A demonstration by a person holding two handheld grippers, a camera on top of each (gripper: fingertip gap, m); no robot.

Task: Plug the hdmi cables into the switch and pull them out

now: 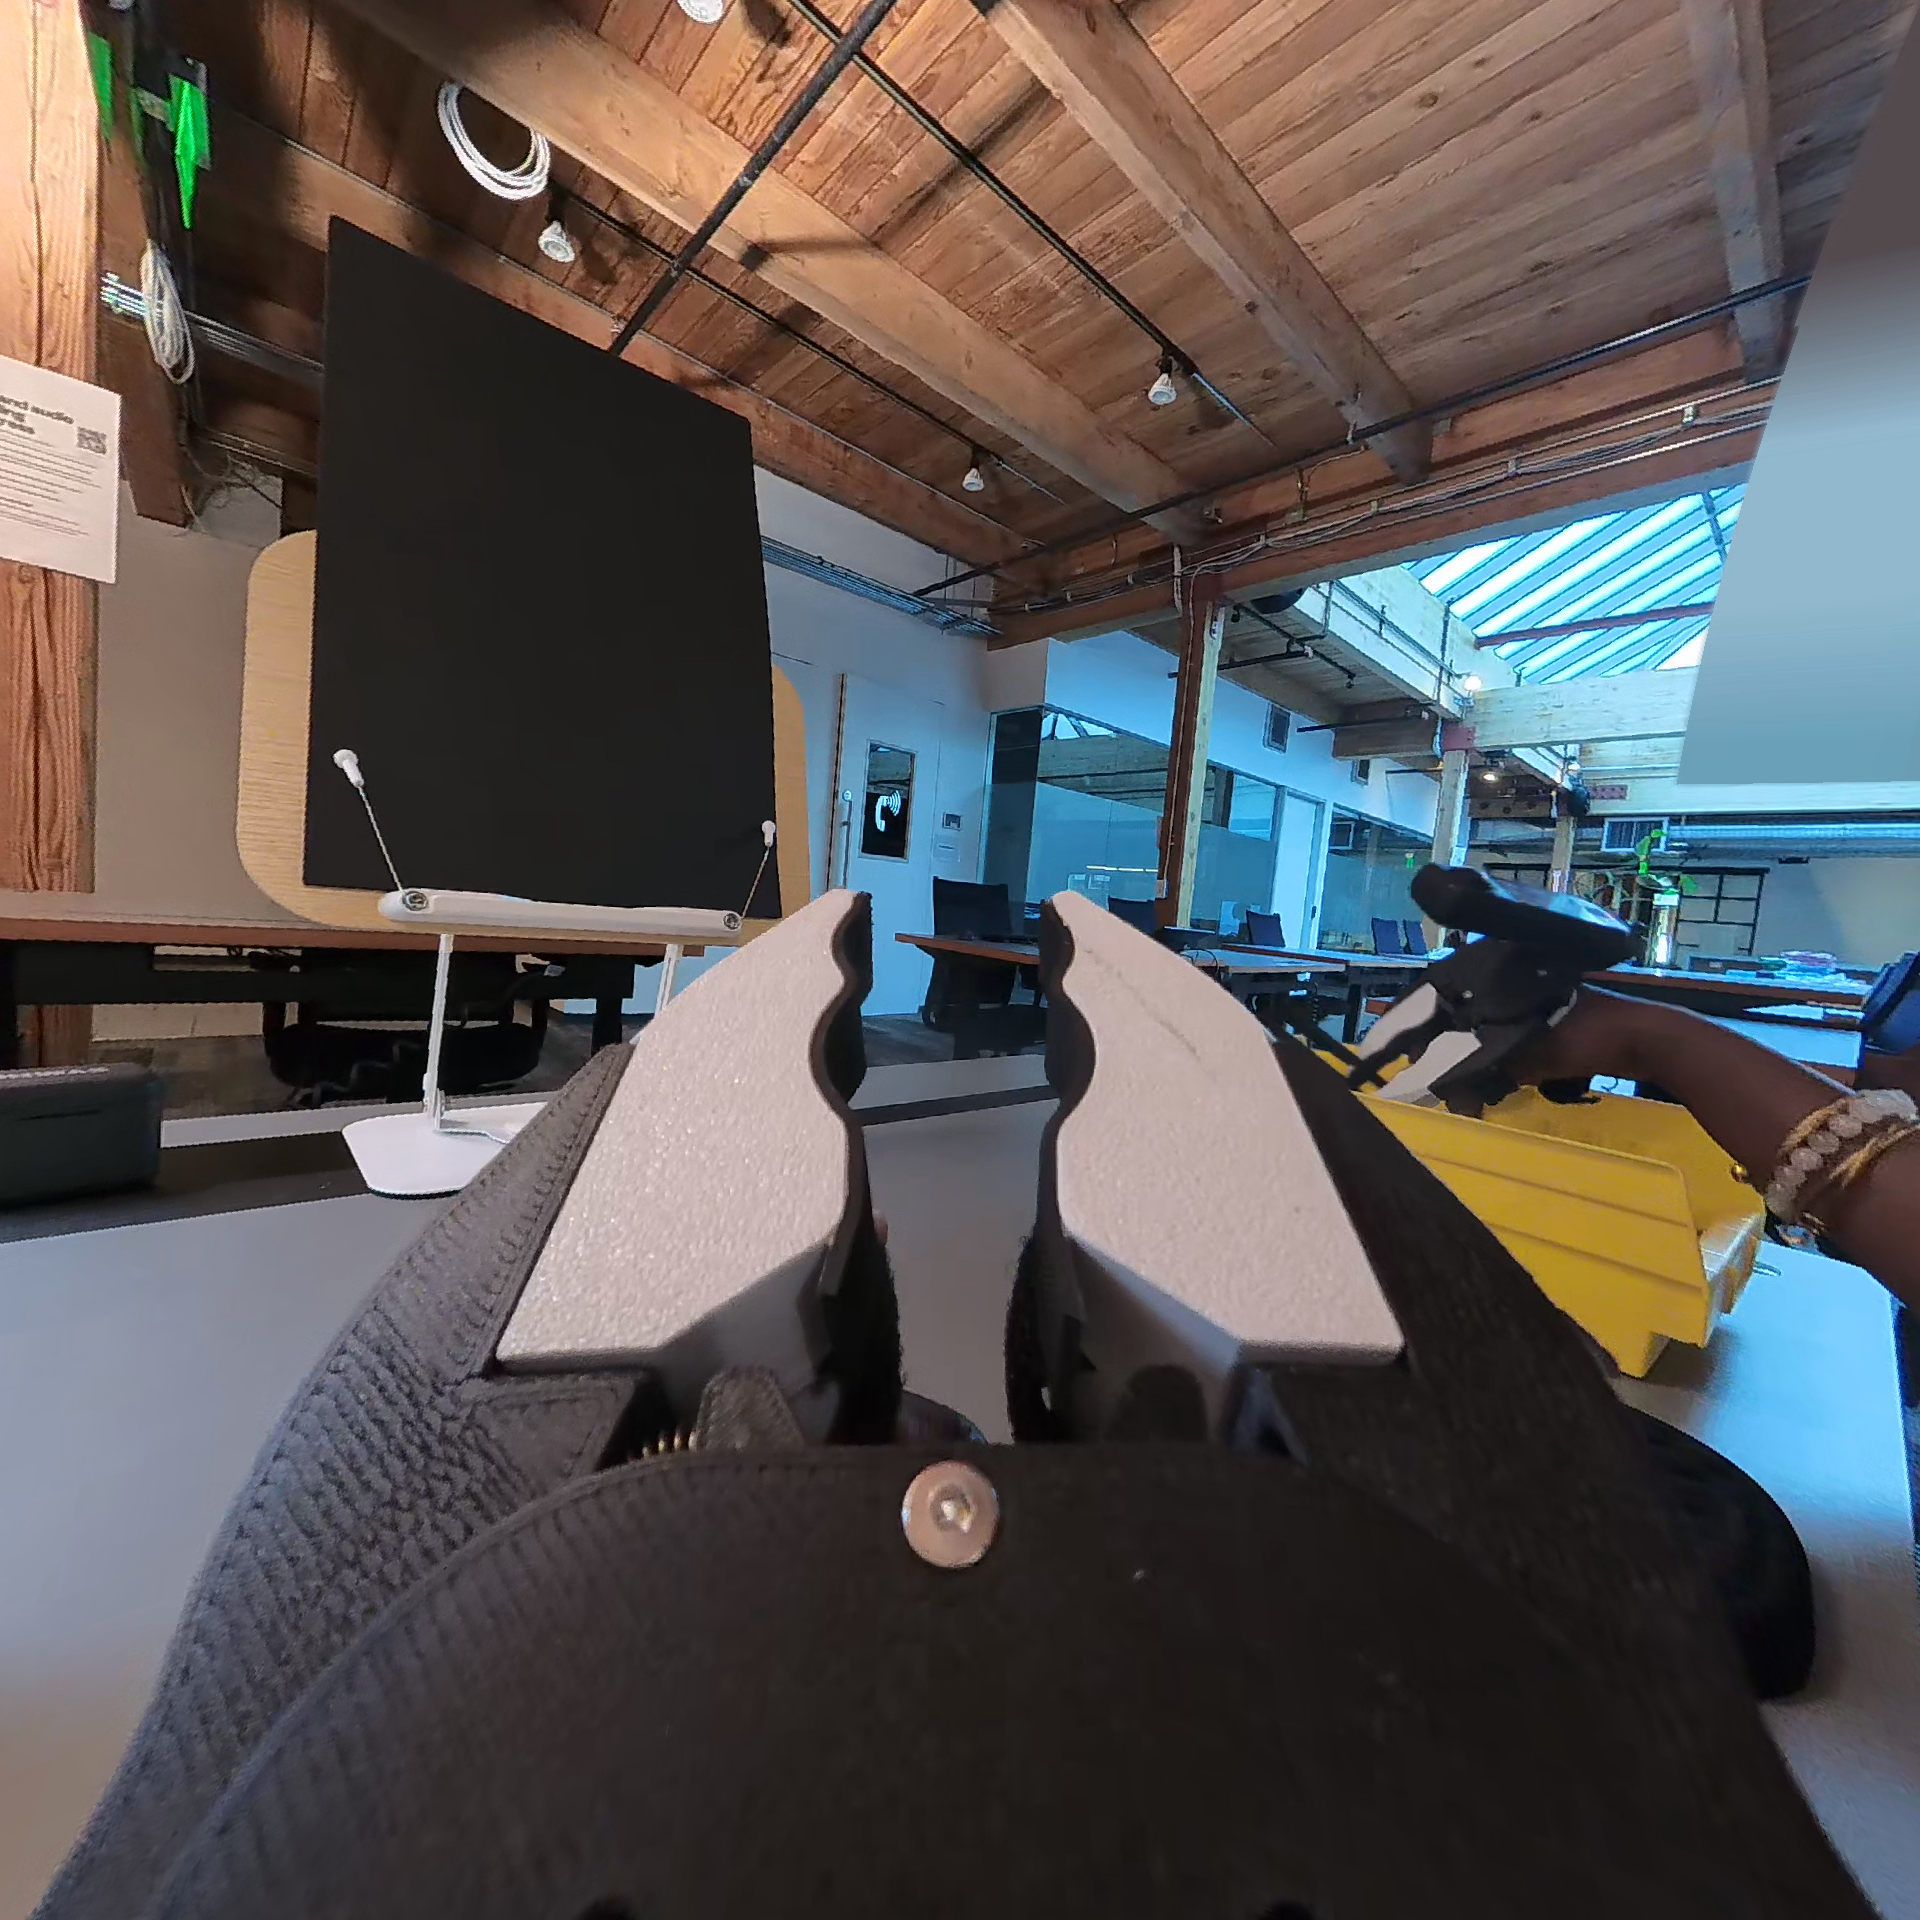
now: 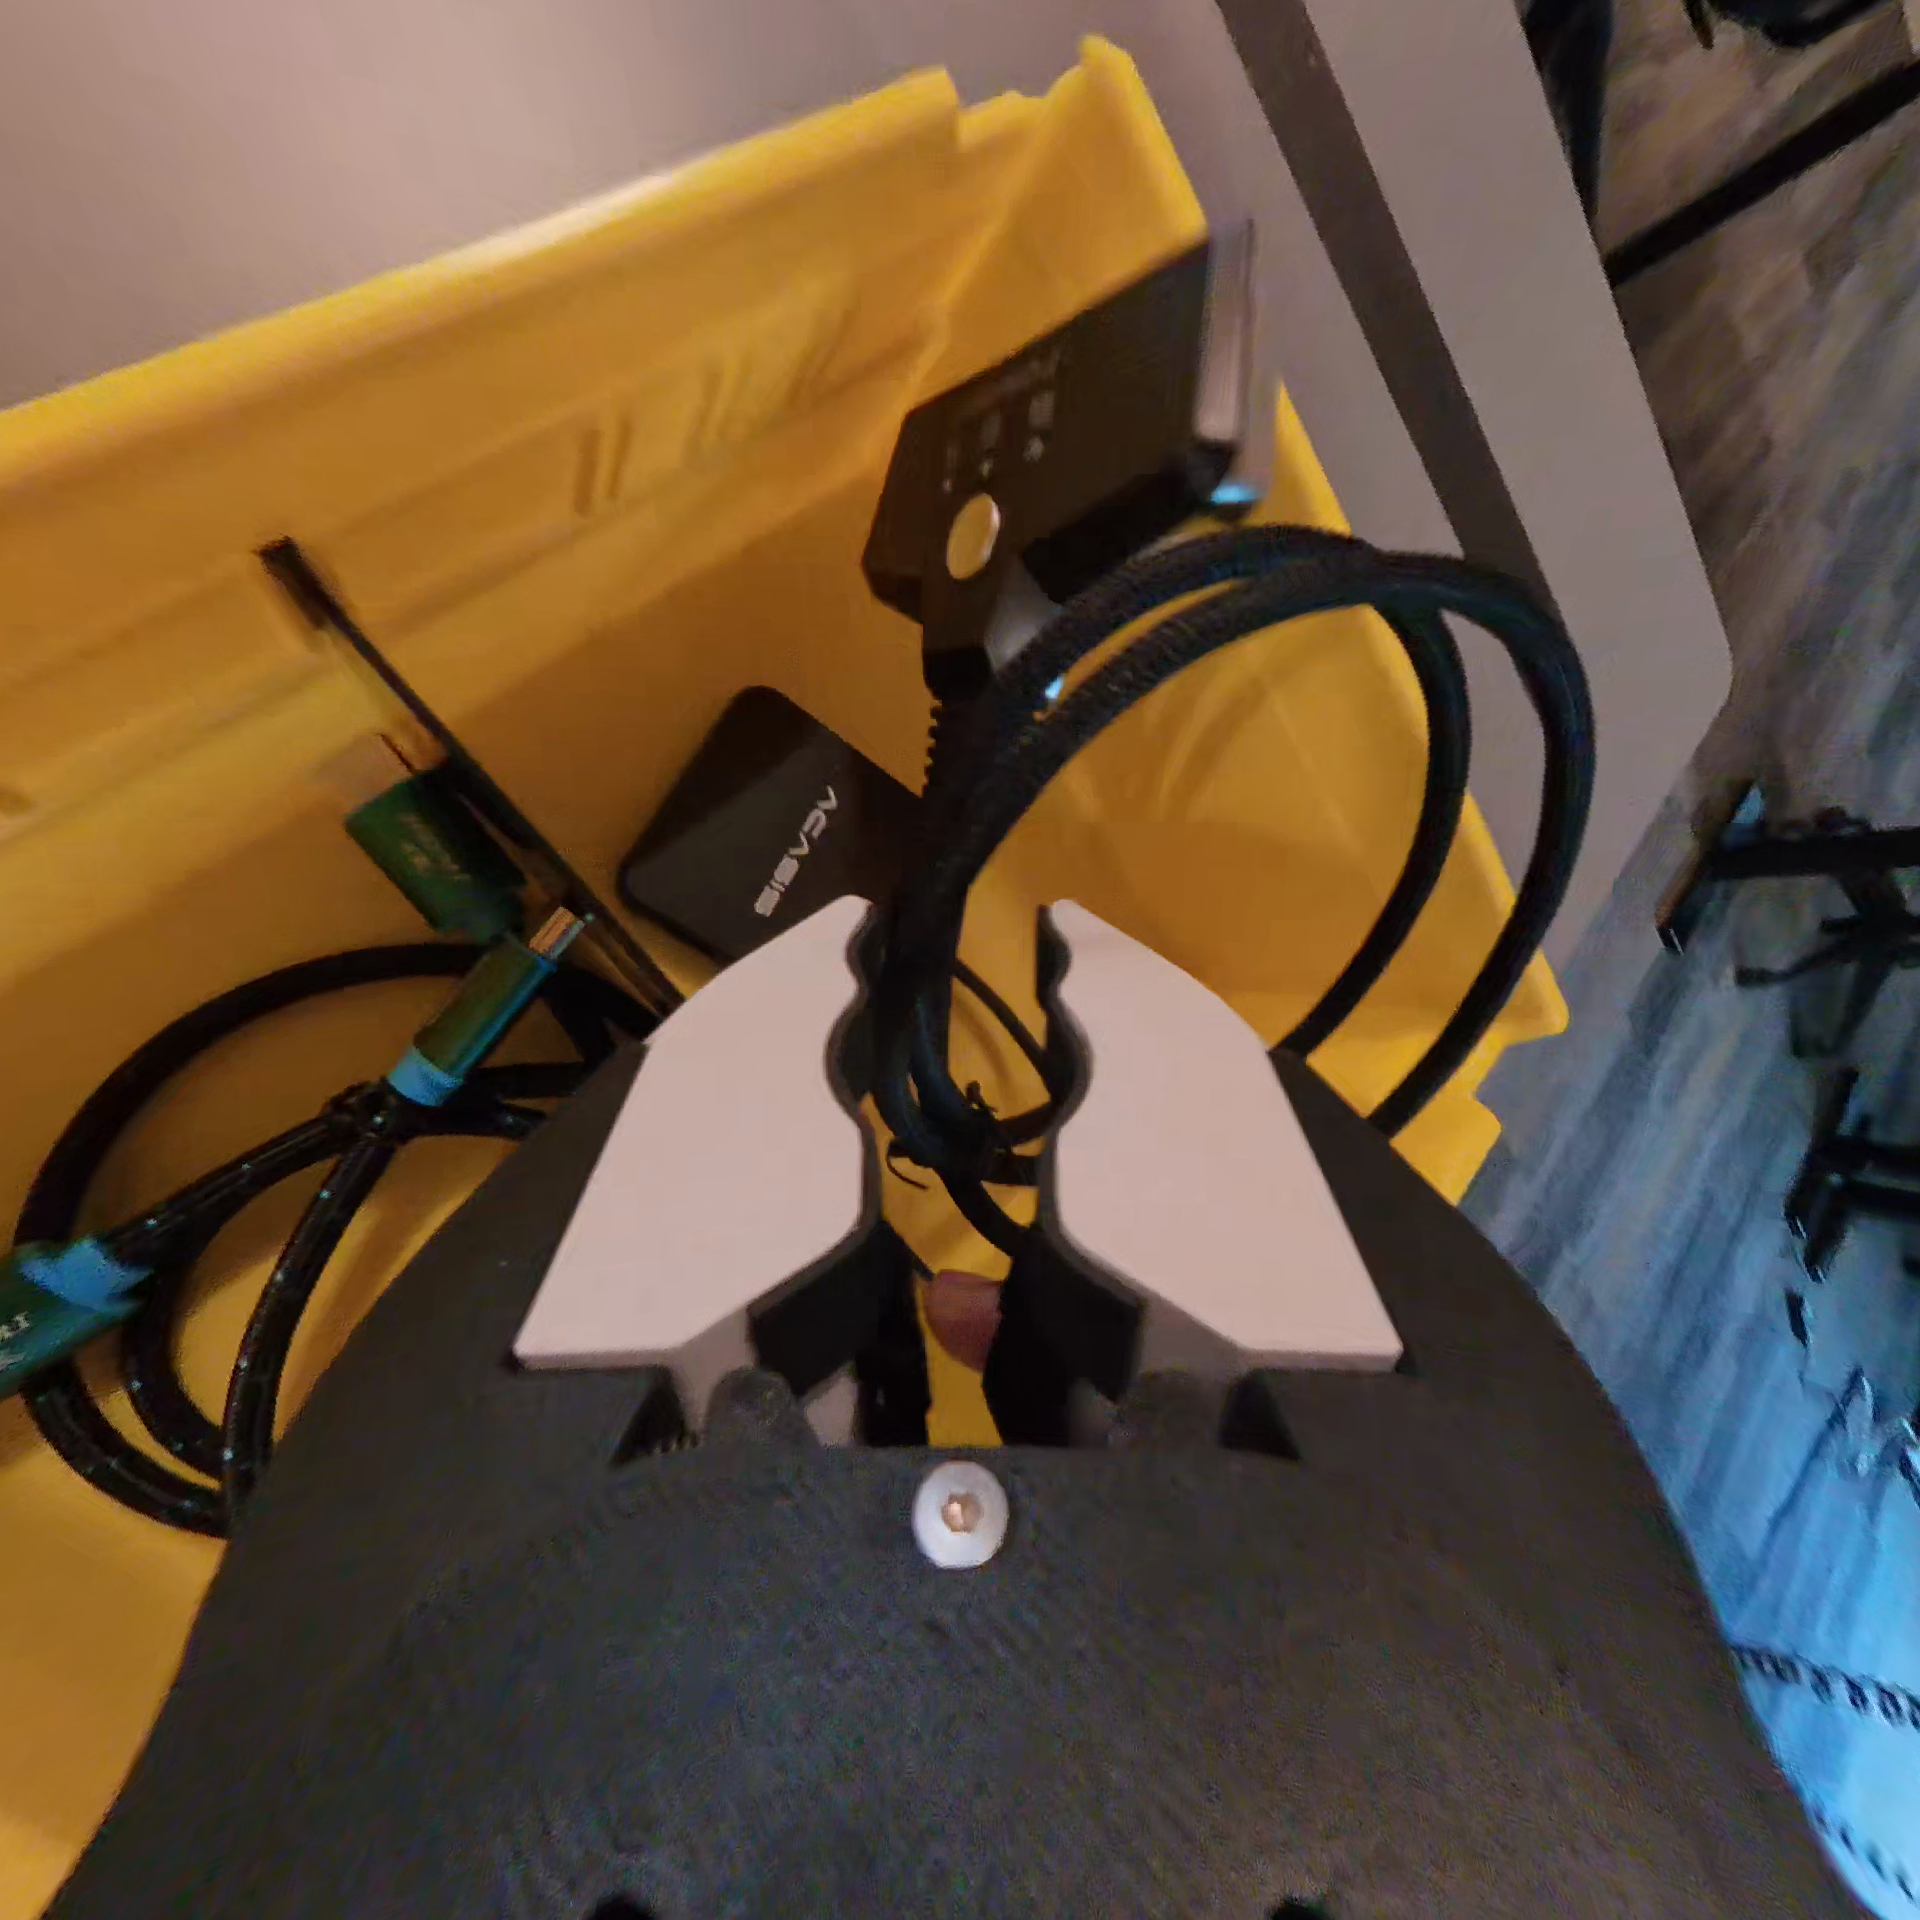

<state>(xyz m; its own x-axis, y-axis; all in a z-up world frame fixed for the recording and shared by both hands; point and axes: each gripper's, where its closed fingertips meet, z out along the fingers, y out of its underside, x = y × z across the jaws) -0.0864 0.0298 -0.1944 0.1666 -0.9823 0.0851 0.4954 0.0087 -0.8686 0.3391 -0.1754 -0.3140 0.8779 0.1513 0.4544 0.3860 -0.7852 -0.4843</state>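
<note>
Right hand-held gripper (image 2: 956,935) is hanging over the yellow bin (image 2: 520,468) with its fingers spread, and a loop of black braided cable (image 2: 1455,644) is passing between them (nothing's actually getting pinched). Just past the fingertips a small black box (image 2: 748,821) is lying in the bin, and farther back the black switch (image 2: 1049,436) is sitting with that cable running up to it. Green-ended hdmi cables (image 2: 468,1018) are lying coiled at the left. Left hand-held gripper (image 1: 956,914) is sitting low over the grey table (image 1: 208,1351), fingers spread, gripping nothing, with a black panel on a white stand (image 1: 540,582) far off to the left.
</note>
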